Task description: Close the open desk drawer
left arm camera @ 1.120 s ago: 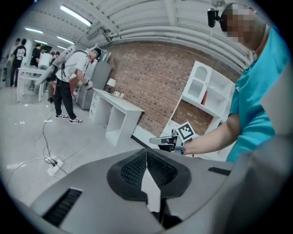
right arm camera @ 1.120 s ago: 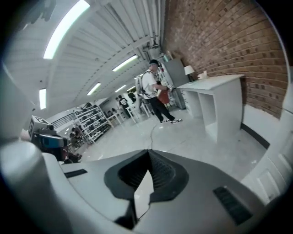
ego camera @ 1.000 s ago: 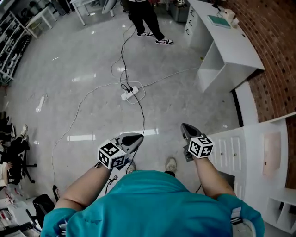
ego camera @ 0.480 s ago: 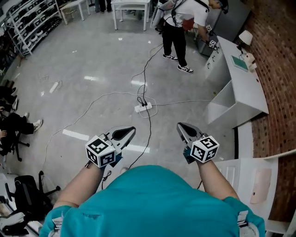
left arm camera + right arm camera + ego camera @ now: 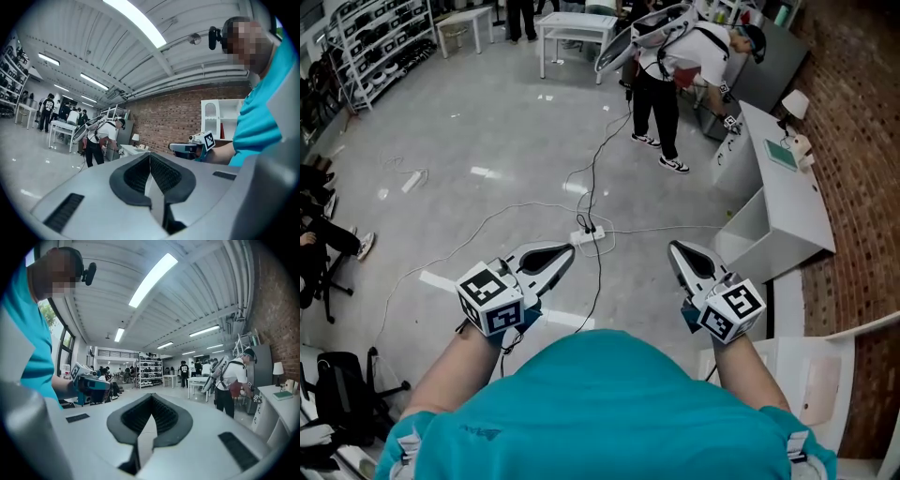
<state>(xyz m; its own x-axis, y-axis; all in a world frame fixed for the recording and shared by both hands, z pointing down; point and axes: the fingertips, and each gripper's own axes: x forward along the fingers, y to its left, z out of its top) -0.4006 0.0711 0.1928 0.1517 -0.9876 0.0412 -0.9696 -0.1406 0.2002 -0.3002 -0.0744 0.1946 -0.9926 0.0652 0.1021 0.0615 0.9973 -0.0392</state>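
- Left hand-held gripper [image 5: 570, 249]: jaws pressed together, nothing between them; held in the air in front of the body.
- Right hand-held gripper [image 5: 674, 247]: the same, jaws together and empty.
- Below both: bare floor [image 5: 478, 131], with a power strip [image 5: 588, 234].
- Desk [image 5: 787, 202]: well apart, at right by the brick wall [image 5: 862, 141]; an open drawer cannot be made out.
- Progress: judged not yet begun; approach and push remain.

Two grippers show, the left gripper [image 5: 562, 254] and the right gripper [image 5: 680, 253], both on the near side of the one white desk [image 5: 787, 202]. One person [image 5: 675, 66] bends at the desk's far end, one lamp [image 5: 794, 103] stands on it, and one power strip [image 5: 588, 235] lies on the floor to its left
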